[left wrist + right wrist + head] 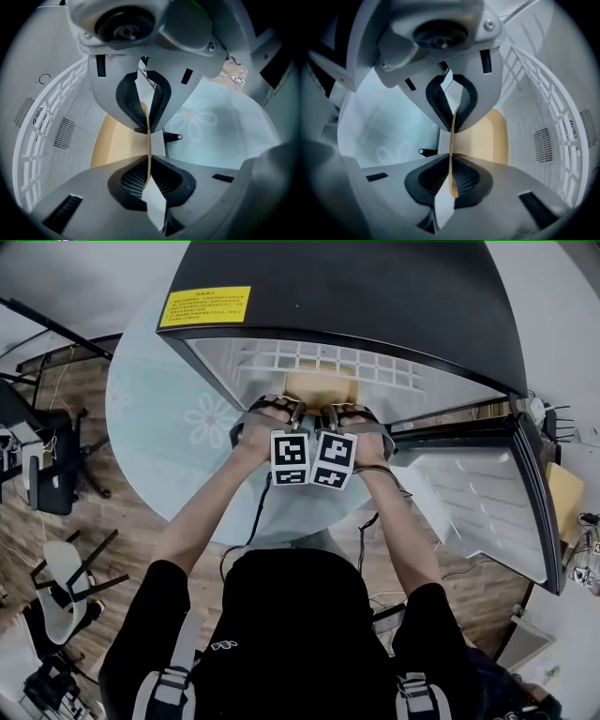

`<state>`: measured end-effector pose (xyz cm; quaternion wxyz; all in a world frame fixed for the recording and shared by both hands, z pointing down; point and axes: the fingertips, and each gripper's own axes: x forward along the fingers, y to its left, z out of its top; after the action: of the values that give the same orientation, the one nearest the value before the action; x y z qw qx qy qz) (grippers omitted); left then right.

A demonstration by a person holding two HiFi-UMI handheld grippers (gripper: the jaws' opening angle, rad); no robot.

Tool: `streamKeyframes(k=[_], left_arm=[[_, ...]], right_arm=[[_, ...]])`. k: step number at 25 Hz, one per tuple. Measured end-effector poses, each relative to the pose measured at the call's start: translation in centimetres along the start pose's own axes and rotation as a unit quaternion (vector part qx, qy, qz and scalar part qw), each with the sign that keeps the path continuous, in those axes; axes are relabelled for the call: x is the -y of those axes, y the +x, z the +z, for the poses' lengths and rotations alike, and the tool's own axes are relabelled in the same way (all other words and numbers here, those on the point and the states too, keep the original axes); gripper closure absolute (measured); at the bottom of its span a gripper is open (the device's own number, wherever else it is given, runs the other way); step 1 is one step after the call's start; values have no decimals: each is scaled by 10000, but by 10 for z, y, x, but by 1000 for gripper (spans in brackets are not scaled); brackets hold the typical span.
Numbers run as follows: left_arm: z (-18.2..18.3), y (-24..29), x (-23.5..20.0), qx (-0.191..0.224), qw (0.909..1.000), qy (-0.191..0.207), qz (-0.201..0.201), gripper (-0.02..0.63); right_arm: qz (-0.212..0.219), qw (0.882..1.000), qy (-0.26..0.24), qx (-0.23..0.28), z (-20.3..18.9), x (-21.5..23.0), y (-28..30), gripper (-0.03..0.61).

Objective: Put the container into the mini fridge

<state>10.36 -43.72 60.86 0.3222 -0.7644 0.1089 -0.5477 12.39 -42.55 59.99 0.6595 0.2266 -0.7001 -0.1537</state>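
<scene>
Left tongs, right tongs each pinch container wall.

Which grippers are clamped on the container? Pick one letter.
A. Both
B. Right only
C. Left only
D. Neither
A: the left gripper and the right gripper each show their jaws pinched on the thin tan wall of the container.
</scene>
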Motion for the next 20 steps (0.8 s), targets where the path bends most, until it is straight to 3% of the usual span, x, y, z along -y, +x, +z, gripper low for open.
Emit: streamKeyframes(k=[9,17,20], left_arm=[[-6,26,1,40,9999,-1,-108,581],[-9,37,-8,101,9999,-56,95,555],[-9,37,-10,114,9997,-102,192,541]], right_arm=[[172,9998,-82,85,-4,4,26,553],[149,9997,25,216,-2,14,33,550],[136,9996,33,257,-2,15,33,469]])
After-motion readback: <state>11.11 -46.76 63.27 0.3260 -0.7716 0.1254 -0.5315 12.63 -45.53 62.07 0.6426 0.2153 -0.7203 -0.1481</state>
